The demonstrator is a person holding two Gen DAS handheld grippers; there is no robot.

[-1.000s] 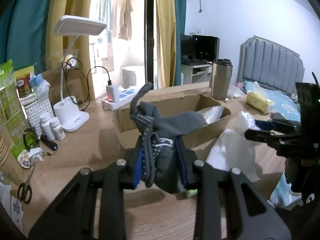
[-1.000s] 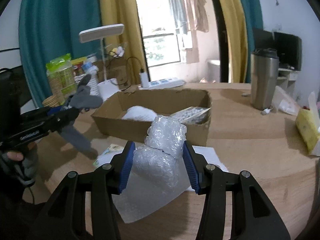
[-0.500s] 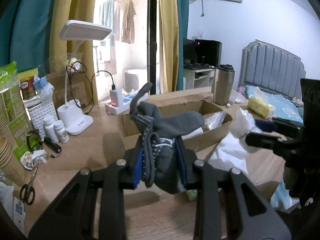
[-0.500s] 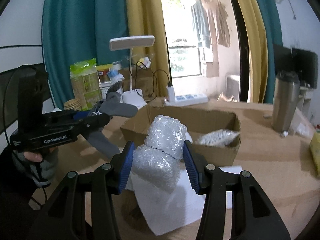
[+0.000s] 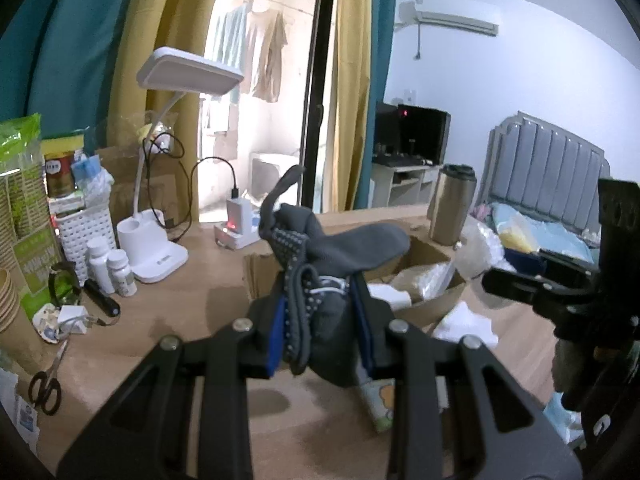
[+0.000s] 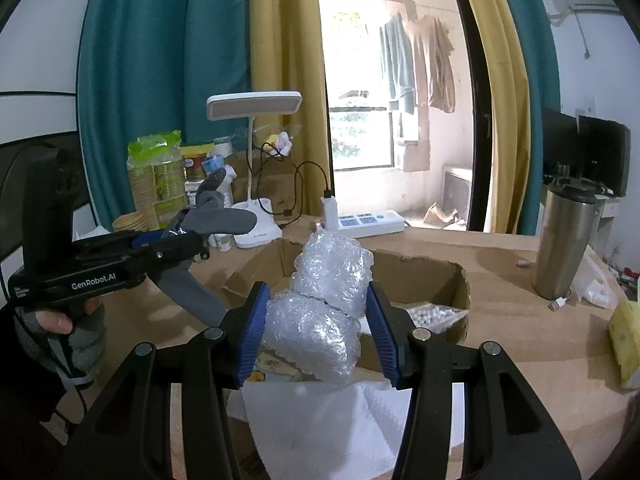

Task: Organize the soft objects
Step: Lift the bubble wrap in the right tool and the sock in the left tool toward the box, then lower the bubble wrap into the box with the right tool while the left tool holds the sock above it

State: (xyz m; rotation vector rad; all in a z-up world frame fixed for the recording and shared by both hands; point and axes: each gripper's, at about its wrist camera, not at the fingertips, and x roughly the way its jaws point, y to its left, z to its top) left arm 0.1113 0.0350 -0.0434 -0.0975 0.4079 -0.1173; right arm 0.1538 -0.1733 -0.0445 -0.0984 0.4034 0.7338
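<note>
While our left gripper clamps the grey dotted fabric glove and our right gripper clamps the crumpled clear bubble wrap, we judge both ready for carrying to the open brown cardboard box at twelve o'clock, then releasing inside.

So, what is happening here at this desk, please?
A person holds a claw in each hand above a wooden desk. The left claw is shut on a grey sock with grip dots. The right claw is shut on a clear wad of bubble wrap. Both are held in the air near an open brown cardboard box, which already has some white packing material inside. Neither item is in the box yet.
</note>
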